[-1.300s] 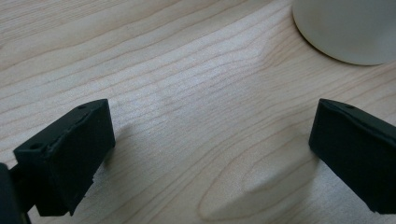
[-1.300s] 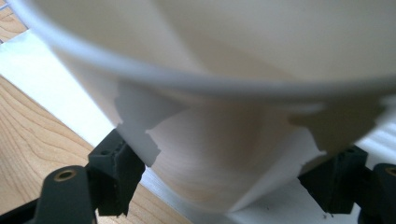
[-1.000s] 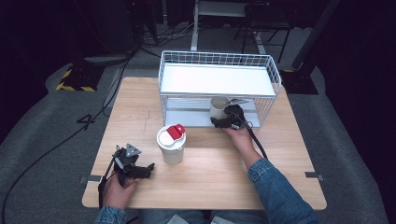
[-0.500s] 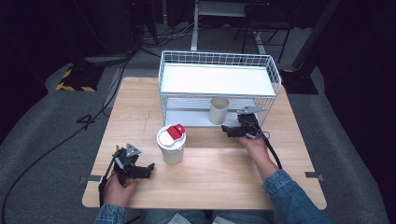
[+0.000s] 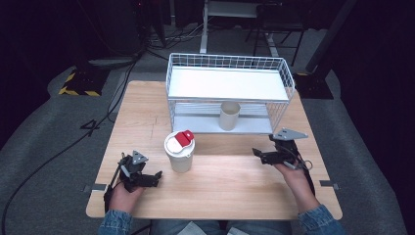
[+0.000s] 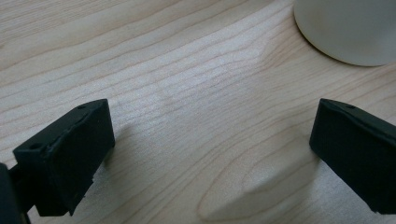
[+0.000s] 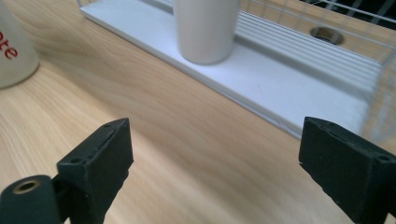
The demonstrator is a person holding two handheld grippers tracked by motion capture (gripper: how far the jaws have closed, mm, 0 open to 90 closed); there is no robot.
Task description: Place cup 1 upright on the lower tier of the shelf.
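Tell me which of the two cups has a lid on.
The cup on the bare table, left of centre: it wears a white lid with a red tab. The plain cup on the rack's lower shelf is open-topped.

1. Cups: two. One lidded cup [image 5: 180, 152] with a red tab, standing on the table [image 5: 230, 181]; one plain cup [image 5: 229, 115] on the rack's lower shelf.
2. Wire rack [image 5: 230, 83]: one, with two shelves.
3. Tongs: two. Left tongs [image 5: 155, 177]; right tongs [image 5: 258, 155].
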